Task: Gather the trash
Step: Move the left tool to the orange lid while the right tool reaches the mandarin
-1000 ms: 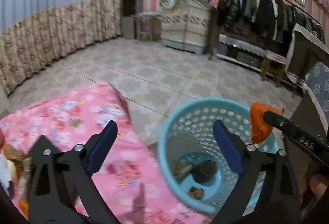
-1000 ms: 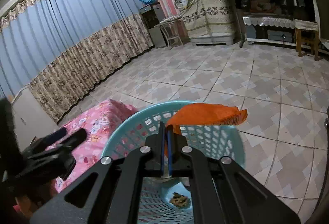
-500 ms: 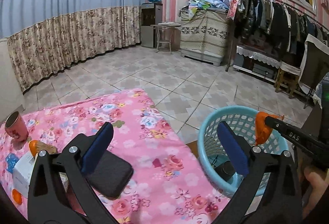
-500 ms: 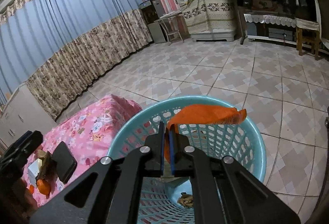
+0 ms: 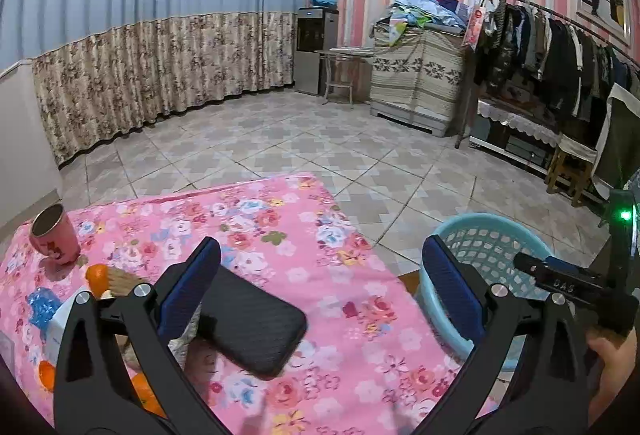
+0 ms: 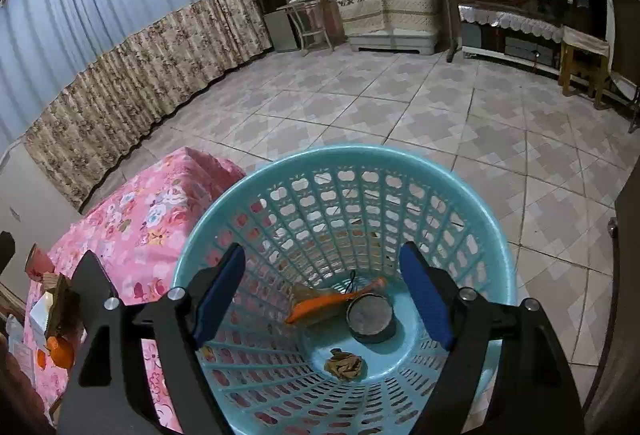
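Orange wrapper [image 6: 336, 302] dropped (three items in basket [image 6: 344, 159]).

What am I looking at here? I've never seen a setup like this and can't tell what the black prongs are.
No robot: a person holds a hand gripper in each hand, each with a camera looking along its jaws. The left gripper stands open over a table under a pink flowered cloth, with a phone, a cup and oranges on it. The right gripper looks down into a blue basket; its jaws are opening, nothing between them. An orange wrapper, a round tin and crumpled paper lie inside.
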